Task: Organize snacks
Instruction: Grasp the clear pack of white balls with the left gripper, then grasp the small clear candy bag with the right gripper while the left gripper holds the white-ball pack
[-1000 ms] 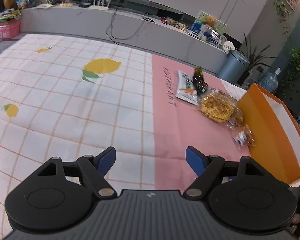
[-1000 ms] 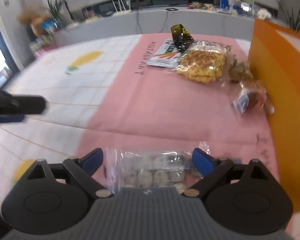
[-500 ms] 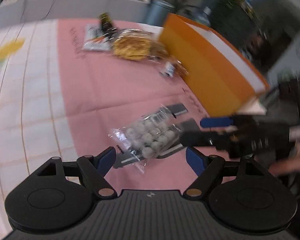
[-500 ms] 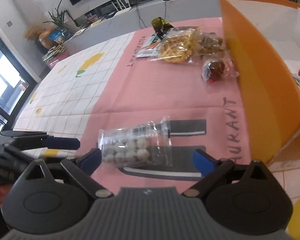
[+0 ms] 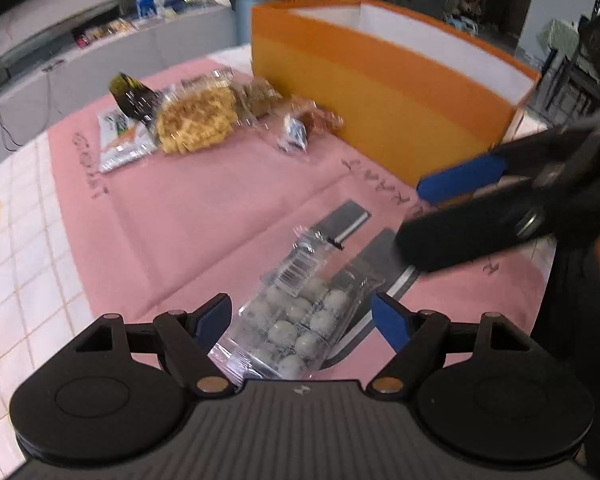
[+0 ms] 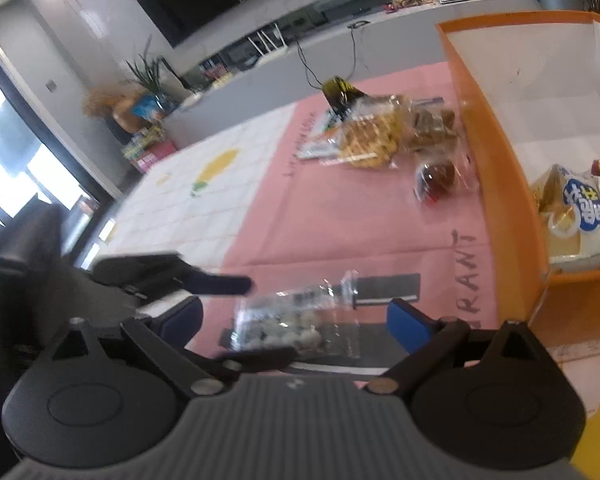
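A clear bag of white round sweets (image 5: 300, 320) lies on the pink tablecloth (image 5: 180, 220), on a printed grey knife. My left gripper (image 5: 302, 318) stands open around the bag, a blue pad on each side, neither pressing. In the right wrist view the same bag (image 6: 288, 320) lies ahead of my right gripper (image 6: 296, 318), which is open and holds nothing. There the left gripper's fingers (image 6: 220, 284) flank the bag. The right gripper's blue finger (image 5: 460, 178) shows at the right of the left wrist view.
An orange box (image 5: 380, 92) stands at the right and holds packets (image 6: 580, 208). Beside it lie a waffle bag (image 5: 196, 120), a dark packet (image 5: 132, 98), a white carrot packet (image 5: 120, 144) and a small wrapped brown snack (image 5: 308, 124). A low cabinet runs behind.
My left gripper swung from the chequered cloth over to the bag of sweets and rolled, so it now straddles it. My right gripper drew back and up from the bag.
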Demonstrator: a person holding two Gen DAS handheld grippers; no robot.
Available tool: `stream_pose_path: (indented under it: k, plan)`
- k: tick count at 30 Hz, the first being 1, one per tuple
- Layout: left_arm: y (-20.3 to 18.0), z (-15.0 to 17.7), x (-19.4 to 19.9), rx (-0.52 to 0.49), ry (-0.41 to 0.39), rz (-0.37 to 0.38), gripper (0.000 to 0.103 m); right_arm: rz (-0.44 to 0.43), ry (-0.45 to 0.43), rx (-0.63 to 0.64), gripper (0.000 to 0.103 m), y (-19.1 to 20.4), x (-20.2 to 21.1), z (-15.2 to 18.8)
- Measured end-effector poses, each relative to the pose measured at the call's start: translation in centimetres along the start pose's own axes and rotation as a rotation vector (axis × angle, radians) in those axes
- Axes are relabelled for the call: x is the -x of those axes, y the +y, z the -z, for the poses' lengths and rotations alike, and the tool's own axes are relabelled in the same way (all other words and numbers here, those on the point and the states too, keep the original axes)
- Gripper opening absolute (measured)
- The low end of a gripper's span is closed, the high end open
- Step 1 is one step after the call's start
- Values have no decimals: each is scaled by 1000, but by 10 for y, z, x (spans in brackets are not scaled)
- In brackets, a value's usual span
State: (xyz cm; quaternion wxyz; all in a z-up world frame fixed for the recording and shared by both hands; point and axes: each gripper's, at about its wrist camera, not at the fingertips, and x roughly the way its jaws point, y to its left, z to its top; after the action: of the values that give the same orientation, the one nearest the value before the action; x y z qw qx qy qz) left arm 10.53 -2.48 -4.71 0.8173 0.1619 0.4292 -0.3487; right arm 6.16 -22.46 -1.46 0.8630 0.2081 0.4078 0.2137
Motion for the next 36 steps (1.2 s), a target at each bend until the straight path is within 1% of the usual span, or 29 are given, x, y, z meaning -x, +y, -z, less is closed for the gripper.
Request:
stream_pose_path:
  k: [3,6,7,8,9,11,16,20,25,28,30,33,36]
  plan:
    - [-1,0,-7,-41,-4,-9,95,-28,-49,-28,96,0,6,-3]
    - [-5,0,-19,-65,23,-34,96,-26,-64,-20,96,4,9,-4]
    - [-5,1,-24,-60,29,-40,99,-28,-66,-19,96,4,10,-4]
    - [-5,1,-25,-47,21,-30,99,-32,-69,-23,96,4,10,-4]
    - [-5,1,-26,-36,16,-24,93,-39,-72,-30,96,2,10,-4]
    - [-5,3,-24,-9,12,-26,88,-51,-77,-49,96,-1,10,-4]
    - [-3,6,-19,128,23,-116,81,-30,-77,-40,96,0,6,-2]
    - [-2,15,-10,214,15,-165,77,3,-89,-12,96,4,3,1]
    - [8,29,7,308,4,-173,75,84,-117,100,96,19,-3,6]
    - [15,36,13,345,-11,-178,74,138,-128,169,96,27,-7,7]
    - [18,39,15,356,-17,-181,74,192,-129,233,96,35,-12,5]
    - [19,43,16,340,-22,-183,74,275,-109,361,96,50,-22,-5]
    - [22,43,16,363,-21,-170,74,305,-46,454,96,61,-31,-25]
